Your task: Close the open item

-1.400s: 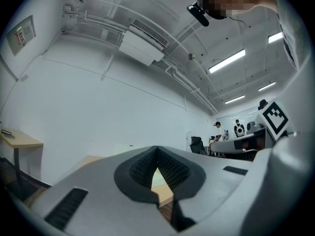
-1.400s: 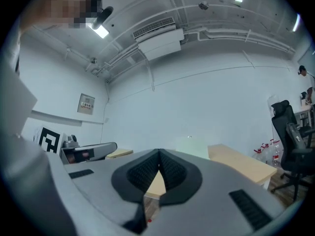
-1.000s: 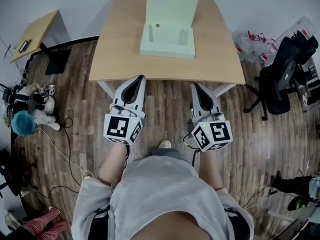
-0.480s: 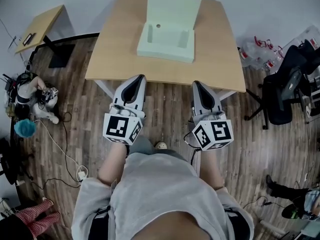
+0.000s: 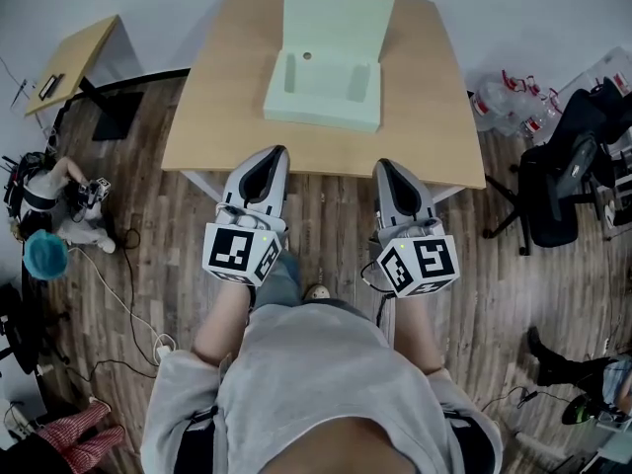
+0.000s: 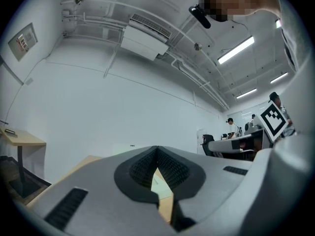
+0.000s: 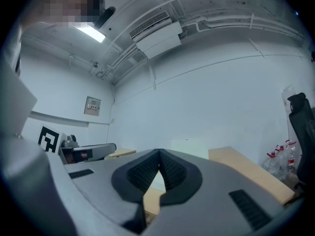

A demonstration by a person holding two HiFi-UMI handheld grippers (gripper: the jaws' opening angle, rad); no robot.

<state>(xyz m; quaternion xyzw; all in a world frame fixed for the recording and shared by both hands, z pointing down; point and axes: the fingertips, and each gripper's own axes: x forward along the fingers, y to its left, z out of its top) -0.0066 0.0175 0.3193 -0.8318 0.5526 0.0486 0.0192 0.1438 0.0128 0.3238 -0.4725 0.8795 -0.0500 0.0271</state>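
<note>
A pale green box [image 5: 324, 87] lies open on the wooden table [image 5: 217, 107], its lid [image 5: 338, 20] folded back toward the far edge. In the head view my left gripper [image 5: 268, 156] and right gripper [image 5: 389, 169] hover side by side just short of the table's near edge, both pointing at the box and well apart from it. Both are shut with nothing between their jaws. A sliver of the box shows past the shut tips of the left gripper [image 6: 157, 149] and of the right gripper [image 7: 159, 152].
A small wooden side table [image 5: 69, 62] stands at the left. A black office chair [image 5: 558, 156] and bagged bottles [image 5: 509, 97] are at the right. Cables [image 5: 128, 304] and toys [image 5: 59, 215] lie on the wood floor at the left. My legs stand below the grippers.
The table and box have drifted slightly nearer and leftward in the head view. Both grippers keep the same pose, shut.
</note>
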